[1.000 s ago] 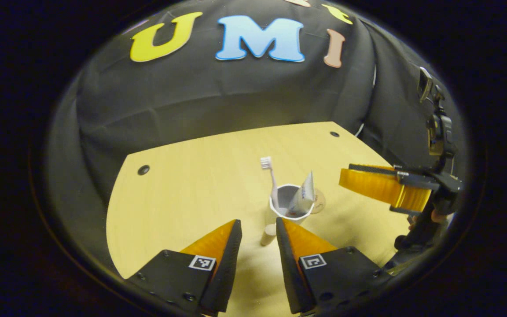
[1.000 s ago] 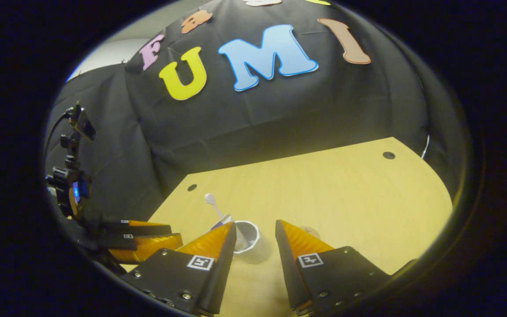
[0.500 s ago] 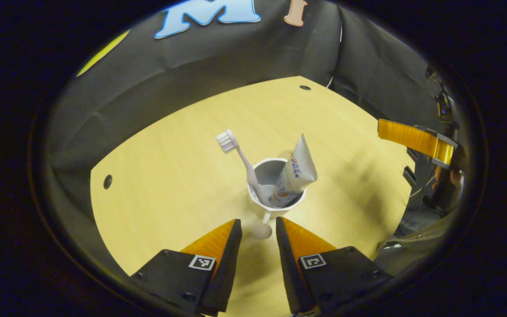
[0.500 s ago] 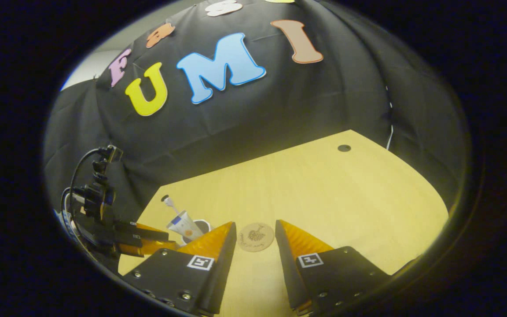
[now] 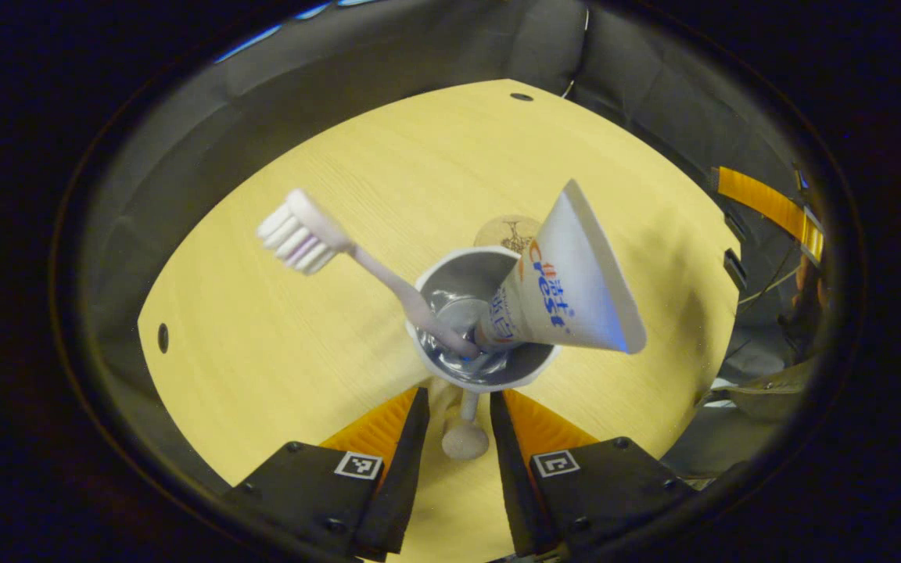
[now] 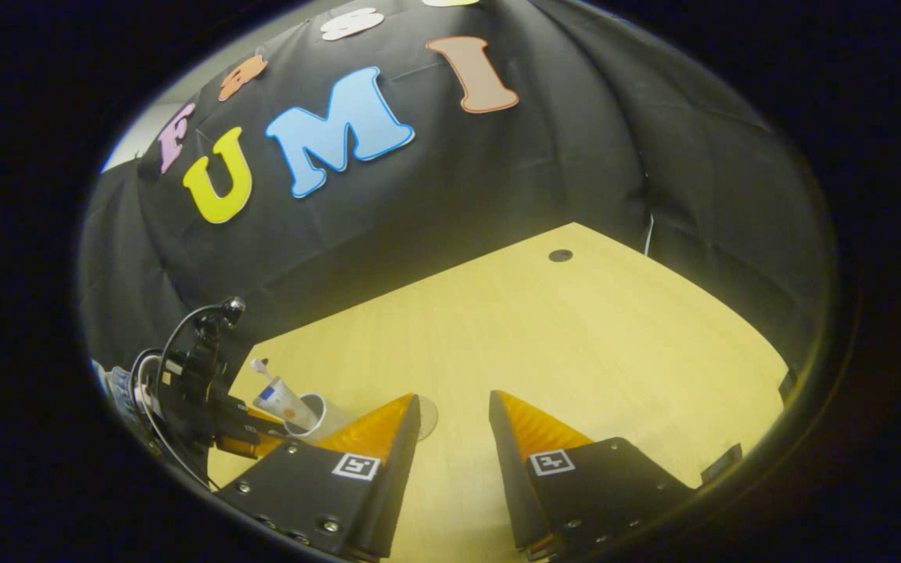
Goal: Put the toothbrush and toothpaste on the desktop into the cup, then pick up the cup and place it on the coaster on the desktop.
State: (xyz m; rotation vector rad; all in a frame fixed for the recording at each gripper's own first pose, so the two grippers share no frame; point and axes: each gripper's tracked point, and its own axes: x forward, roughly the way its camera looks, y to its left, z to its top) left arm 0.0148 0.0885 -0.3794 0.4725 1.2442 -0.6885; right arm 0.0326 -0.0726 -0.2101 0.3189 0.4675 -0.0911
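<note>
Left gripper [image 5: 457,403]: we see its fingers apart at the bottom centre of the left gripper view, on either side of the cup's handle [image 5: 464,432]; whether they touch it, we cannot tell.
Cup [image 5: 482,320]: centre of the left gripper view, white, seen from above, standing on the desk [image 5: 263,344].
Toothbrush [image 5: 357,254]: in the cup, leaning to the upper left, bristle head up.
Toothpaste [image 5: 560,285]: in the cup, leaning to the right, flat end up.
Coaster [image 5: 507,232]: we see it partly, just above the cup's rim, on the desk.
Right gripper [image 6: 454,410]: fingers apart and holding nothing, bottom centre of the right gripper view, over bare desk.
Lower left of the right gripper view: we see the cup [image 6: 317,418] with the toothpaste [image 6: 282,400] in it, and the left gripper [image 6: 251,438] beside it.
</note>
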